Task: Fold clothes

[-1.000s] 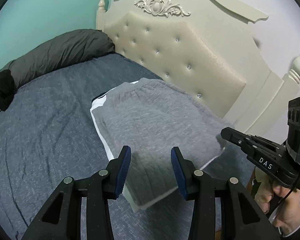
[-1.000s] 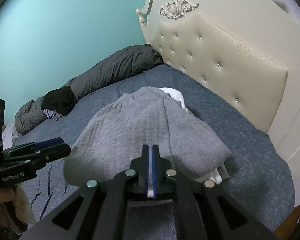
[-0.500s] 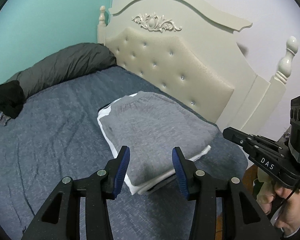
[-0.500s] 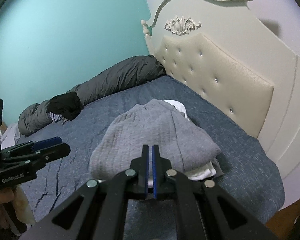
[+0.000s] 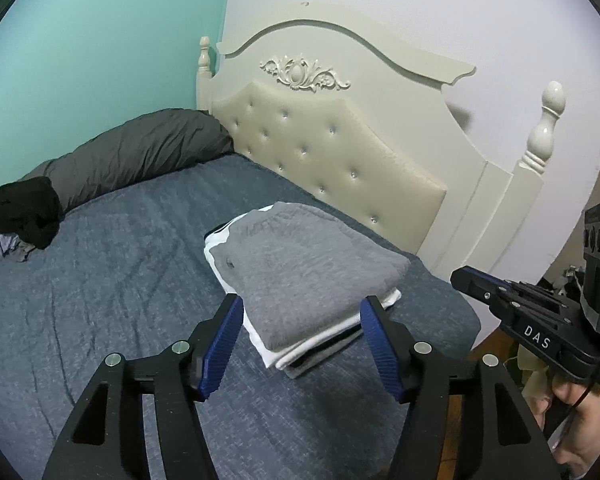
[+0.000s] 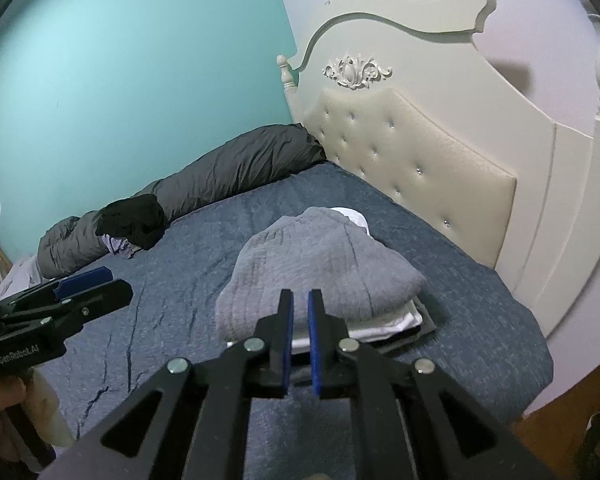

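Left gripper (image 5: 302, 332) up close with jaws wide apart, right gripper (image 6: 300, 330) with jaws nearly together, just a slim gap, nothing held. Past those, blue-grey bed (image 5: 100, 280) and a folded clothes stack (image 5: 300, 264), grey top layer over white, long axis running toward the tufted cream headboard (image 5: 332, 148). Dark rolled duvet (image 6: 240, 168) against teal wall (image 6: 120, 80) at the back.

One stack of folded clothes (image 5: 300, 276) lies on one bed (image 5: 112, 280), showing three layers: one grey garment (image 6: 320, 268) on top, one white (image 5: 296, 354), one dark grey (image 6: 424, 326) beneath. One rolled grey duvet (image 5: 140, 152), one black garment (image 5: 24, 210), one headboard (image 5: 340, 140) and two grippers (image 5: 302, 340) (image 6: 300, 344) complete the scene.
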`<control>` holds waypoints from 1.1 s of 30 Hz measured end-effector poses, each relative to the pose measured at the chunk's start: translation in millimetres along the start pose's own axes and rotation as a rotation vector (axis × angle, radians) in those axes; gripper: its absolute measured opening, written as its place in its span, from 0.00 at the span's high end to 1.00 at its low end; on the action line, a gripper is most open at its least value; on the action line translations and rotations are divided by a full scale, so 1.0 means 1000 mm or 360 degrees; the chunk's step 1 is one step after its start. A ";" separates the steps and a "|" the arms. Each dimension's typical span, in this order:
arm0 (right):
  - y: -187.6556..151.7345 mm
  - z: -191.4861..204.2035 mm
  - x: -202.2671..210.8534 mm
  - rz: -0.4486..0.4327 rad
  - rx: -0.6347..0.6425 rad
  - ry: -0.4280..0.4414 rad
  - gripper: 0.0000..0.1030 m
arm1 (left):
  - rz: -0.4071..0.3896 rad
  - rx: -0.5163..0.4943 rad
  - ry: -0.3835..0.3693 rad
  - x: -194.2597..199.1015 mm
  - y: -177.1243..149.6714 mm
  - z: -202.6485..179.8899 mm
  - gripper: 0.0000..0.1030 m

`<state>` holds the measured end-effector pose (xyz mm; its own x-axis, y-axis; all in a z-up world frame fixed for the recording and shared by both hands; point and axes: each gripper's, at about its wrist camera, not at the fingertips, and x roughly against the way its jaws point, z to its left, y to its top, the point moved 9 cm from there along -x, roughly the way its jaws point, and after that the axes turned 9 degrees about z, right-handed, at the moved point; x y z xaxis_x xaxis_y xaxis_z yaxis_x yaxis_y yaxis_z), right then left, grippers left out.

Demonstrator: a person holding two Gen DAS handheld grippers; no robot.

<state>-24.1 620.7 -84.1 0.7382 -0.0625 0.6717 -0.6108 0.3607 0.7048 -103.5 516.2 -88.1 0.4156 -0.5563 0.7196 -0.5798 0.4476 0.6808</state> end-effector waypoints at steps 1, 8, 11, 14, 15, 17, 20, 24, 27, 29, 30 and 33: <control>-0.002 0.002 0.004 -0.0004 0.0000 -0.0006 0.92 | -0.0007 -0.0001 -0.0006 0.004 -0.001 -0.001 0.36; -0.016 0.018 0.032 -0.0029 -0.0007 -0.0040 0.79 | -0.0060 -0.0029 -0.0014 0.036 -0.012 -0.002 0.29; -0.022 0.023 0.043 -0.0052 -0.0017 -0.0062 0.58 | -0.0068 -0.0038 -0.0024 0.046 -0.019 -0.003 0.26; -0.029 0.025 0.055 -0.0084 -0.0042 -0.0062 0.38 | -0.0076 -0.0042 -0.0027 0.056 -0.026 -0.001 0.25; -0.031 0.026 0.058 -0.0090 -0.0046 -0.0070 0.37 | -0.0079 -0.0043 -0.0027 0.060 -0.028 0.000 0.23; -0.035 0.026 0.062 -0.0096 -0.0057 -0.0091 0.35 | -0.0085 -0.0045 -0.0029 0.066 -0.032 0.001 0.21; -0.041 0.026 0.069 -0.0092 -0.0105 -0.0100 0.31 | -0.0101 -0.0044 -0.0027 0.077 -0.039 0.004 0.16; -0.050 0.032 0.079 -0.0100 -0.0094 -0.0138 0.29 | -0.0121 -0.0034 -0.0024 0.089 -0.046 0.009 0.13; -0.056 0.040 0.086 -0.0112 -0.0068 -0.0155 0.27 | -0.0136 -0.0027 -0.0025 0.098 -0.052 0.013 0.08; -0.061 0.046 0.091 -0.0116 -0.0066 -0.0150 0.26 | -0.0145 -0.0025 -0.0023 0.104 -0.056 0.016 0.05; -0.063 0.049 0.093 -0.0118 -0.0065 -0.0147 0.25 | -0.0150 -0.0027 -0.0019 0.107 -0.057 0.016 0.03; -0.069 0.056 0.101 -0.0131 -0.0062 -0.0153 0.22 | -0.0160 -0.0033 -0.0013 0.116 -0.062 0.018 0.01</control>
<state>76.1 537.6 -52.2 0.7533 -0.1814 0.6322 -0.5366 0.3864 0.7502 -32.0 411.6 -49.5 0.4653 -0.6046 0.6465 -0.5210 0.4034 0.7522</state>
